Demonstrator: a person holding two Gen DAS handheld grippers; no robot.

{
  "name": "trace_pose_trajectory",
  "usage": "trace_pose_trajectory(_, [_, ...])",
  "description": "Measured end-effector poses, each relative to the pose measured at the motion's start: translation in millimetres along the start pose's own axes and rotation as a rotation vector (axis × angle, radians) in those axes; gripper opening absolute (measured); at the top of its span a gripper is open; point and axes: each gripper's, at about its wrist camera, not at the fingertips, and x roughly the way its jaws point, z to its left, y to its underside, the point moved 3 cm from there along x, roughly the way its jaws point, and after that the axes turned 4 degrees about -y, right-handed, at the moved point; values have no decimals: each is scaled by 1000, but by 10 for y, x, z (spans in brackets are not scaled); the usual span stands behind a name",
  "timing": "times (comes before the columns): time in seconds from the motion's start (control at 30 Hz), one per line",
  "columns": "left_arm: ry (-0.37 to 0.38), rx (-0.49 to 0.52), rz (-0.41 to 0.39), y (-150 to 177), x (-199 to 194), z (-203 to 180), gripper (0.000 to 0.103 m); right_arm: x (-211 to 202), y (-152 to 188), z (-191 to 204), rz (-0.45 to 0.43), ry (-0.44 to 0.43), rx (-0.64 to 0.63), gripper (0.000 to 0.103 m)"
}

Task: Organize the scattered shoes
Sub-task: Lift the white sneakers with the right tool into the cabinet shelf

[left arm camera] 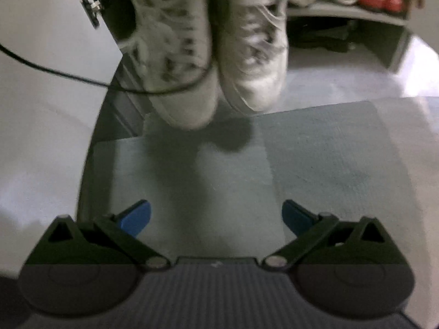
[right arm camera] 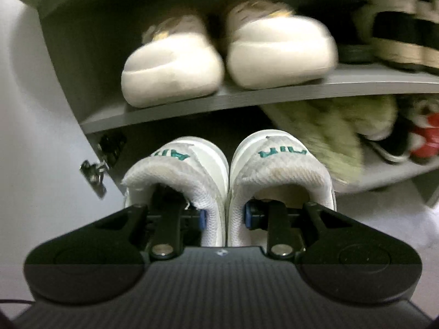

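A pair of white sneakers [right arm camera: 282,170] with green lettering on the heel tabs hangs from my right gripper [right arm camera: 225,216]. One finger sits inside each shoe, and the jaws pinch the two inner heel walls together. The pair faces the lower opening of a grey shoe cabinet [right arm camera: 247,96]. In the left wrist view the same sneakers [left arm camera: 247,63] float blurred above the floor, toes towards me, with a shadow below. My left gripper [left arm camera: 216,216] is open over a grey floor mat [left arm camera: 329,159], nothing between its blue pads.
Cream slippers [right arm camera: 274,52] and strapped sandals [right arm camera: 397,35] fill the upper shelf. A green fuzzy slipper [right arm camera: 329,134] and red shoes [right arm camera: 422,137] lie on the lower level to the right. The white cabinet door [left arm camera: 55,41] stands open at left. A black cable [left arm camera: 82,78] crosses in front.
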Motion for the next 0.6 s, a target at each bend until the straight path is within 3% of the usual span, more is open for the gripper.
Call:
trace_pose_trajectory(0.13, [-81, -34, 4, -183, 568, -21, 103, 373, -11, 124, -12, -22, -37, 29])
trace_pose_trajectory(0.27, [-97, -70, -13, -329, 875, -74, 103, 623, -64, 163, -30, -38, -94, 28])
trace_pose_trajectory(0.6, [-138, -60, -35, -565, 1185, -239, 103, 751, -84, 186, -38, -42, -119, 28])
